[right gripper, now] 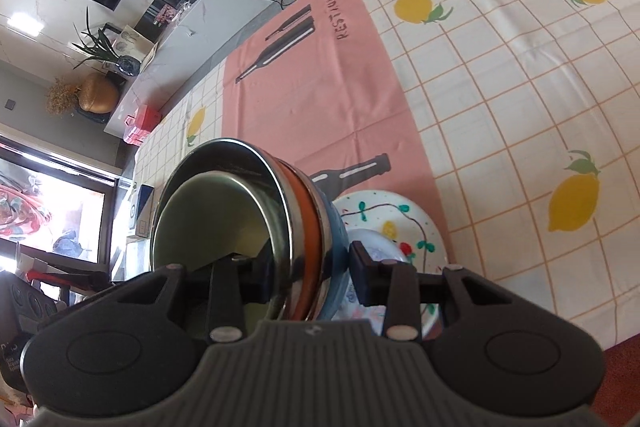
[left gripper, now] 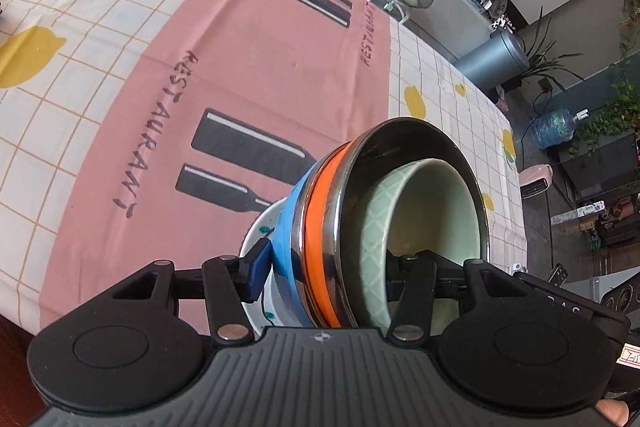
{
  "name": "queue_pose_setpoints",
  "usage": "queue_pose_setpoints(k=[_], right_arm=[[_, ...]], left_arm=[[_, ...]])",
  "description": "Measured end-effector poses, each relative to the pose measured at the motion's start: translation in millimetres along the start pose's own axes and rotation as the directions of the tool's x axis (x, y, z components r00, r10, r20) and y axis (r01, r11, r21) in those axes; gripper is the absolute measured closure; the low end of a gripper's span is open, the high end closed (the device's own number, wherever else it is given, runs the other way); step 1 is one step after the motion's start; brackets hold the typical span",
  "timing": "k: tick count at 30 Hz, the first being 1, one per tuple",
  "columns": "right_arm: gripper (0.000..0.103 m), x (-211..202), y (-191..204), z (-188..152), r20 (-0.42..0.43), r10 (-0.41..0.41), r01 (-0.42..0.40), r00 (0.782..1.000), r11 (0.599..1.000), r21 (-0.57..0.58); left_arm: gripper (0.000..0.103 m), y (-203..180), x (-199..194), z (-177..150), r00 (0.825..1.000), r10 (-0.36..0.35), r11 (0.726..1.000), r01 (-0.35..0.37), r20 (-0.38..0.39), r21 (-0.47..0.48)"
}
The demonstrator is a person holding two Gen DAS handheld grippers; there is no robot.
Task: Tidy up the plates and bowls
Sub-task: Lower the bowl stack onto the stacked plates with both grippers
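We saw 1 pale green ceramic bowl [left gripper: 424, 211] nested in 1 steel bowl w/ orange band [left gripper: 320, 227], over 1 blue bowl [left gripper: 286, 239] & 2 painted white plates [right gripper: 404, 223]. Left claw [left gripper: 332, 267] & right claw [right gripper: 312, 267] each clamped the stack, above the surface [left gripper: 60, 99].

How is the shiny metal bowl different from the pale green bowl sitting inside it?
The metal bowl is wider and holds the green bowl nested inside it. The metal bowl is smooth and shiny with a dark interior; the green bowl is matte, with a diamond pattern pressed into its outer wall. The metal bowl's wall looks thin, the green bowl's rim thicker. Both are round and tilted together in one stack.
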State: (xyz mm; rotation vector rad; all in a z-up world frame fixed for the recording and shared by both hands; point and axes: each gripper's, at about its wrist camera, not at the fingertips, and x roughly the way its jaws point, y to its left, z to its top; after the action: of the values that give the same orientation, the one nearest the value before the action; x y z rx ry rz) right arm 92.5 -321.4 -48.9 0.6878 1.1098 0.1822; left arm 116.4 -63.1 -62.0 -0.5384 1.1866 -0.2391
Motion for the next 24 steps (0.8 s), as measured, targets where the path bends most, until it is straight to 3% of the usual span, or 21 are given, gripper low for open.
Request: queue_pose_setpoints(k=[10,24], right_arm=[[0.066,6.9,-27.5,-12.7,-0.050,-0.031,0.034,0.998,0.998,0.047],[0.066,7.5,-31.2,-10.1,-0.026,-0.070,0.070,0.997,0.997,0.011]], left_arm=[[0.045,4.1,18.3,-15.8,0.997,0.024,0.999,-0.026,-0.068,-0.025],[0.048,-1.3,27.2,-19.4,0.999,0.006,1.000,-0.005,-0.049,0.011]])
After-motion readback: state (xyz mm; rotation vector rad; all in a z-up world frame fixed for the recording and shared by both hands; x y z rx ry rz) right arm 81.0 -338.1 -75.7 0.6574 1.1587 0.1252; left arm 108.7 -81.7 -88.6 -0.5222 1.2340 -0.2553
